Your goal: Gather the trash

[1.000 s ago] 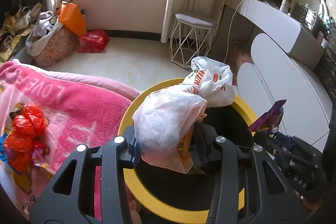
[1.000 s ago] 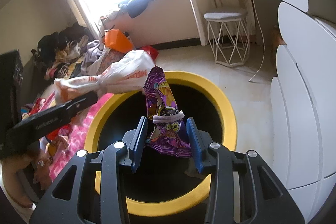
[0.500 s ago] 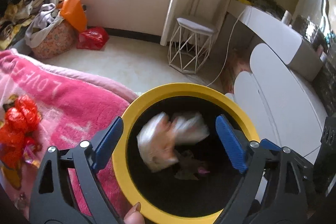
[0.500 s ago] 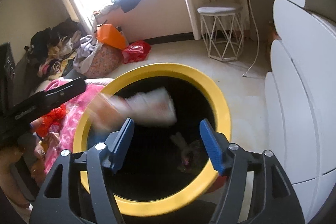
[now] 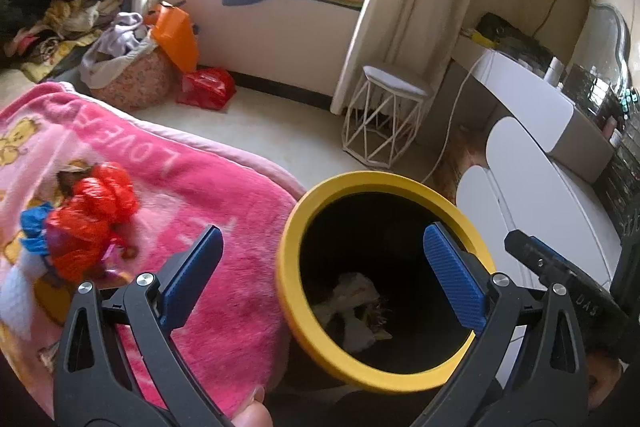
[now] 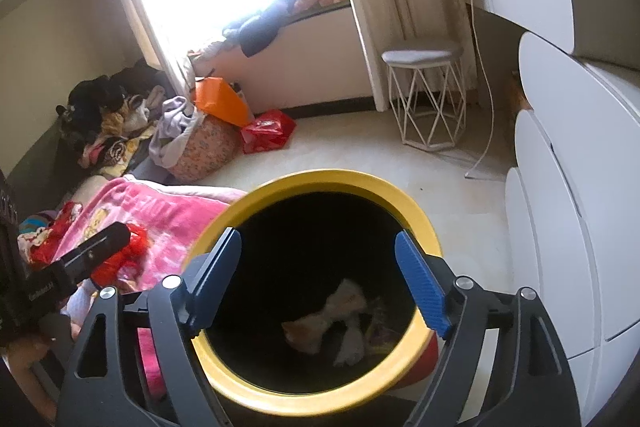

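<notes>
A black trash bin with a yellow rim (image 5: 320, 195) (image 6: 420, 223) stands beside the bed. A white plastic bag (image 5: 352, 295) (image 6: 340, 307) lies at its bottom, with a purple wrapper (image 6: 378, 323) beside it. My left gripper (image 5: 320, 279) is open and empty above the bin's left rim. My right gripper (image 6: 318, 283) is open and empty over the bin mouth. A red plastic bag (image 5: 92, 219) (image 6: 124, 251) with blue and other scraps lies on the pink blanket (image 5: 208, 211), left of the bin.
A white wire stool (image 5: 388, 119) (image 6: 428, 95) stands on the floor beyond the bin. White cabinets (image 6: 568, 227) stand to the right. A clothes-filled basket (image 5: 132, 79), an orange bag and a red bag (image 5: 206, 87) sit by the window seat.
Both grippers opened and dropped the white bag and the purple wrapper into the bin. Both grippers then drew back, the left one shifting left toward the blanket.
</notes>
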The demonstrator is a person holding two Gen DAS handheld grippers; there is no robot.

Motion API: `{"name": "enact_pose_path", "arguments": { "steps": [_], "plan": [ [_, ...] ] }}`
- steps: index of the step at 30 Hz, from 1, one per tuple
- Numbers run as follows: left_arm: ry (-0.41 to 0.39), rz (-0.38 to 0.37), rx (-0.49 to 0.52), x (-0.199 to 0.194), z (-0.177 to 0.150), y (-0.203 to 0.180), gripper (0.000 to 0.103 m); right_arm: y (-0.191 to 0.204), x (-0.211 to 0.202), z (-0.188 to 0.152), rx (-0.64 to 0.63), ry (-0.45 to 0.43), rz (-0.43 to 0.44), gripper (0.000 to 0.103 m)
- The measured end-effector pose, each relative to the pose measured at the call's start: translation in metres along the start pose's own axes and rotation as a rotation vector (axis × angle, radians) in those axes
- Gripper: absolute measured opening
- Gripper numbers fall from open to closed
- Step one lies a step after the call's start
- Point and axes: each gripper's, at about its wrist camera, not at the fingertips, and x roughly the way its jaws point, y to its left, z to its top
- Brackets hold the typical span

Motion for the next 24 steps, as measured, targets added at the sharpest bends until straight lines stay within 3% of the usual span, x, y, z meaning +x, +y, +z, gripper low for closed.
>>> {"name": "enact_pose_path", "arguments": {
  "steps": [24],
  "plan": [
    [-0.133,0.11,-0.115,-0.067,0.001,0.07,0.093,0.082,-0.002,-0.005,-0.159,0.004,0.125,0.081]
  ]
}}
